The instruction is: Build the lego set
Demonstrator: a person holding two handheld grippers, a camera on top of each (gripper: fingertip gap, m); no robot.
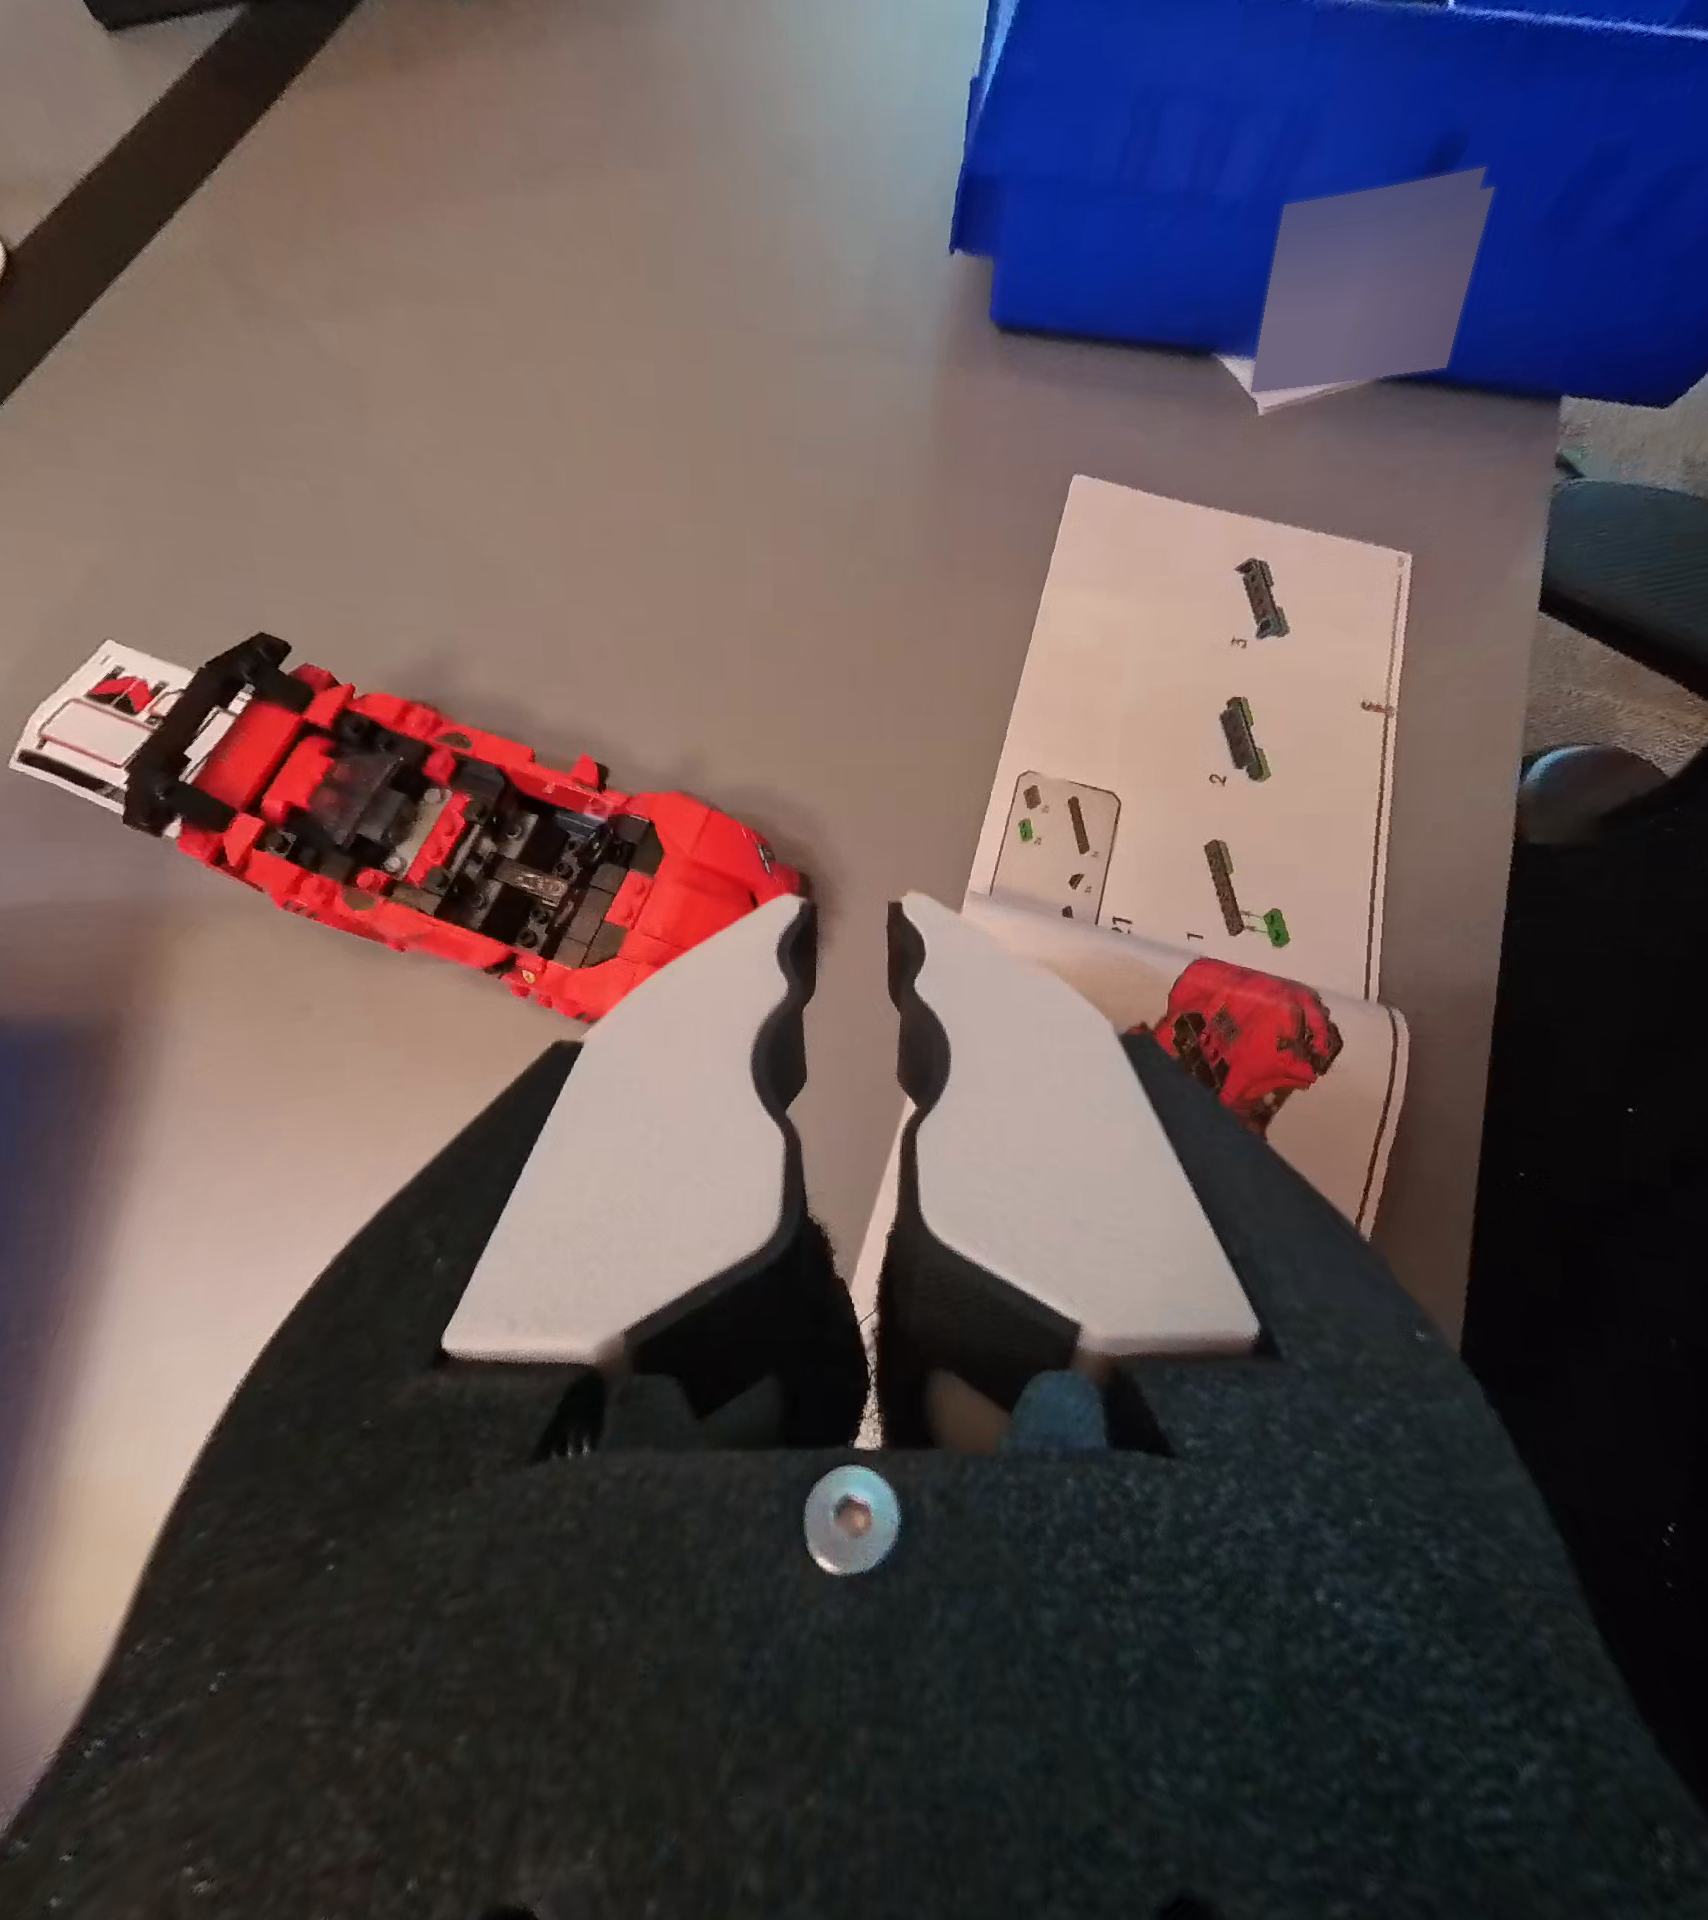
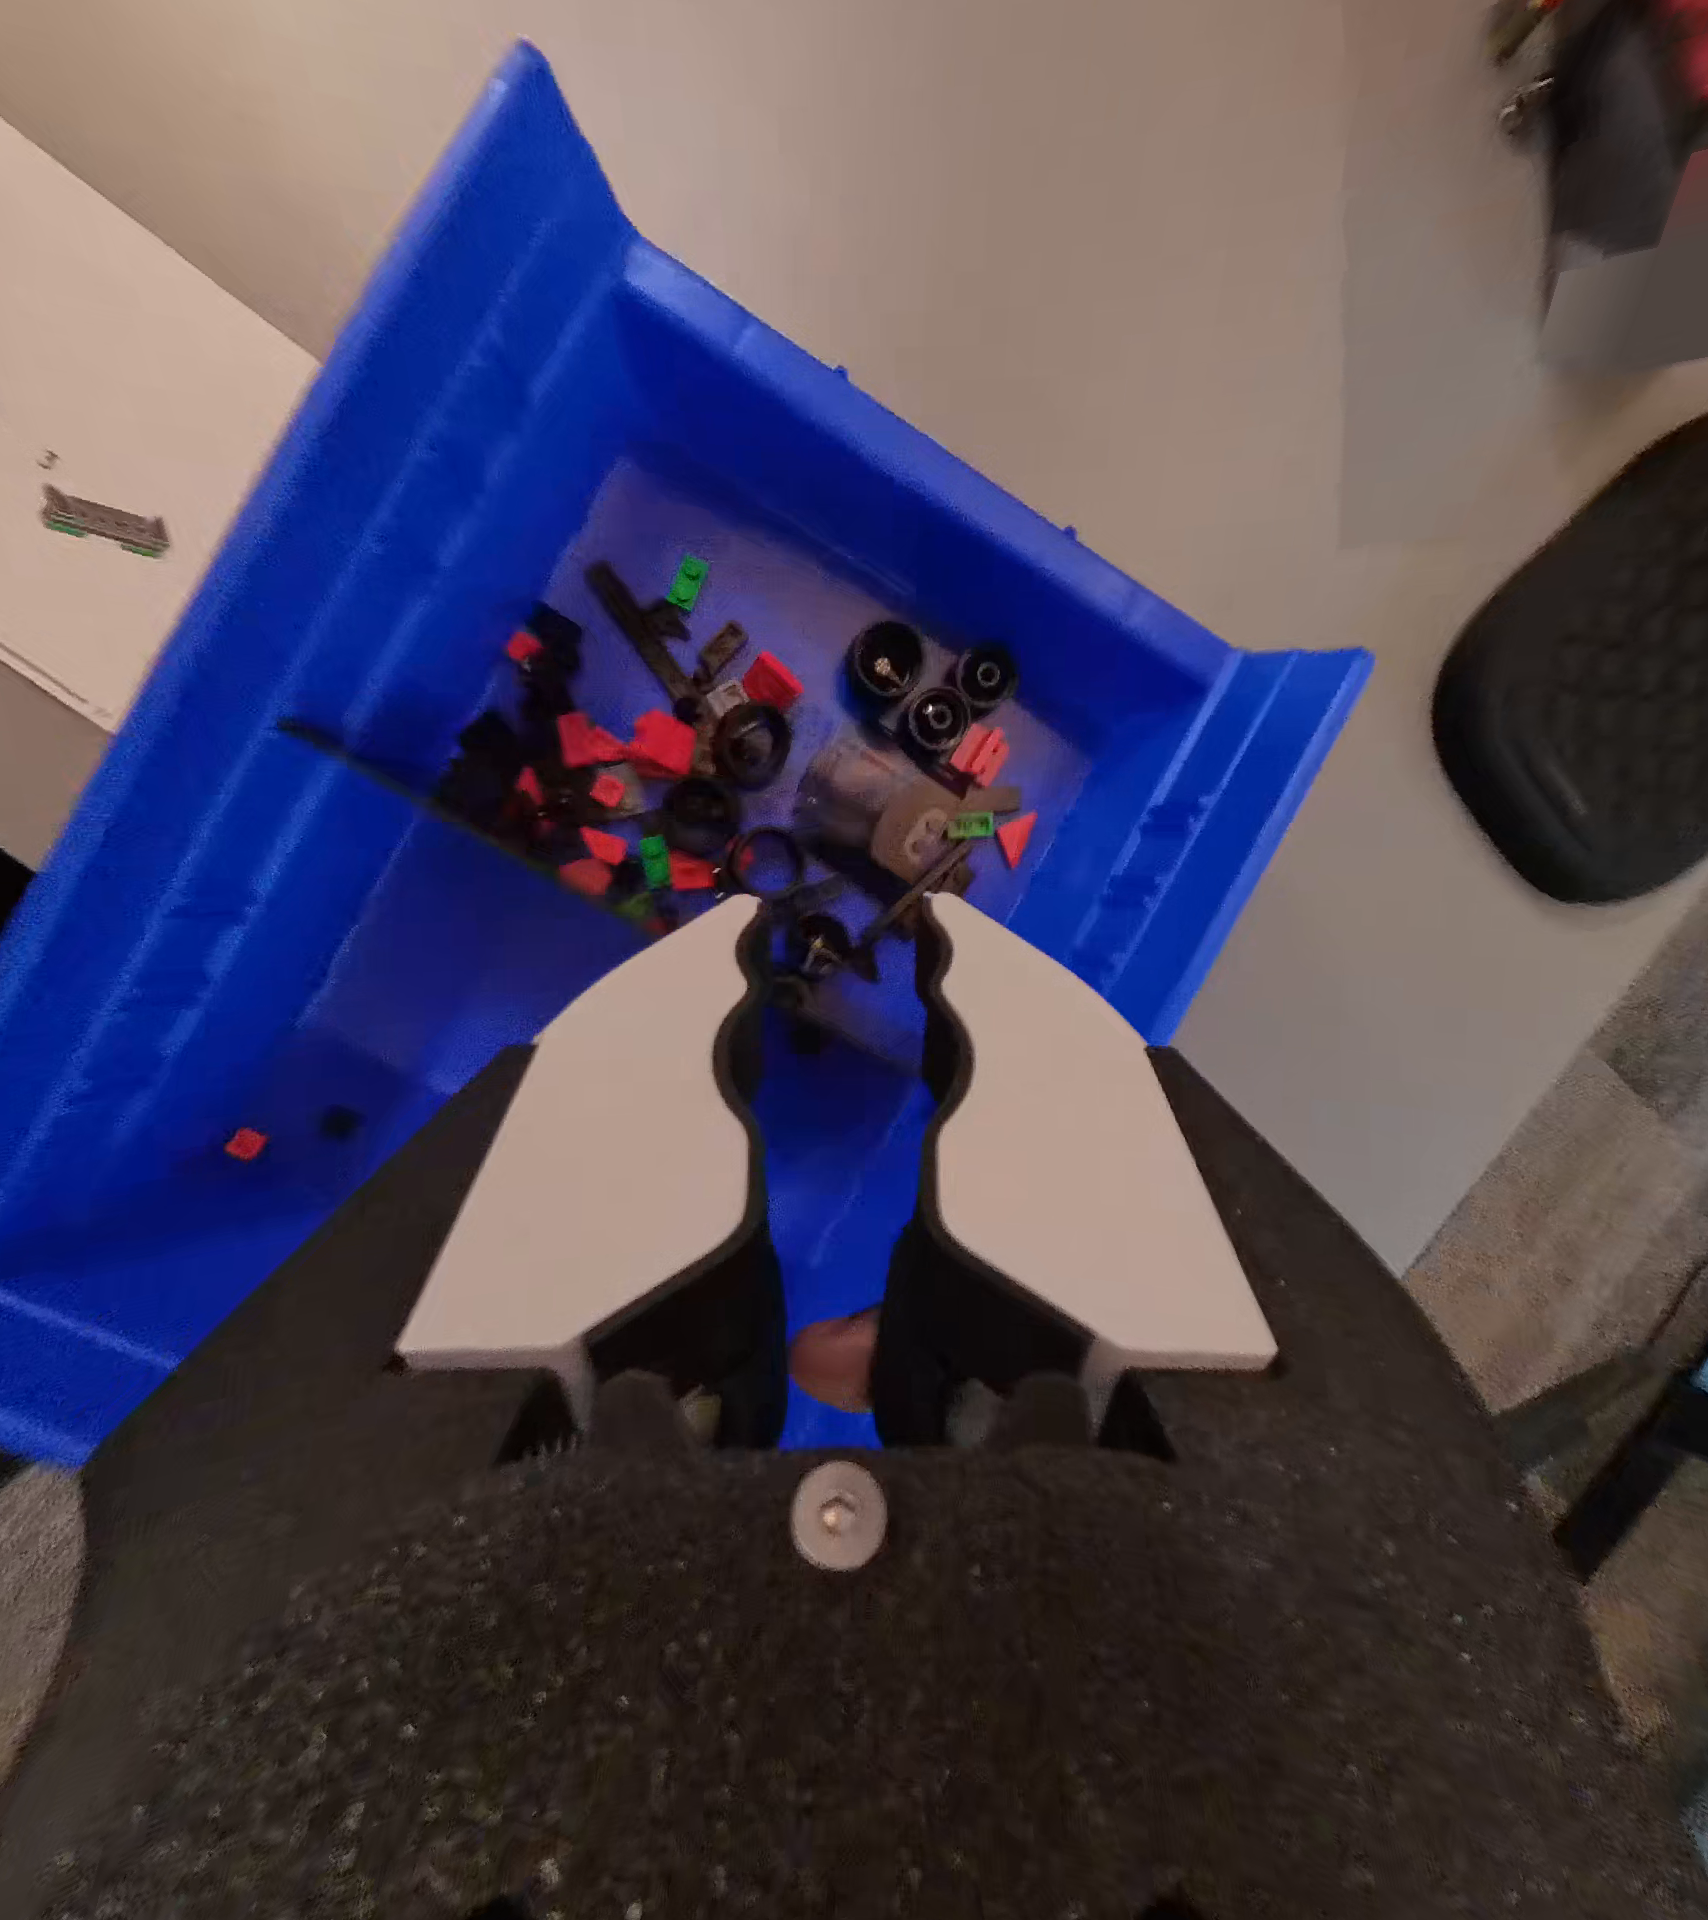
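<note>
Your half-built red car (image 1: 434,831) waits mid-desk, roof and wheels missing, as your empty left claw (image 1: 850,920) hovers narrow and your right claw (image 2: 839,914) gapes wide over the bin's (image 2: 393,582) loose pieces (image 2: 684,758).

1 red car (image 1: 434,831) left of the fingers, 1 instruction booklet (image 1: 1214,748) right of them. 1 blue bin (image 2: 476,540) ahead; 3 black wheels (image 2: 933,686) inside; loose bricks (image 2: 621,758) too jumbled to count.

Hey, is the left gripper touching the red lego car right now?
Cannot tell. In the left wrist view the left gripper is empty, and one fingertip overlaps the nose of the red lego car, so no gap or contact shows plainly.
</note>
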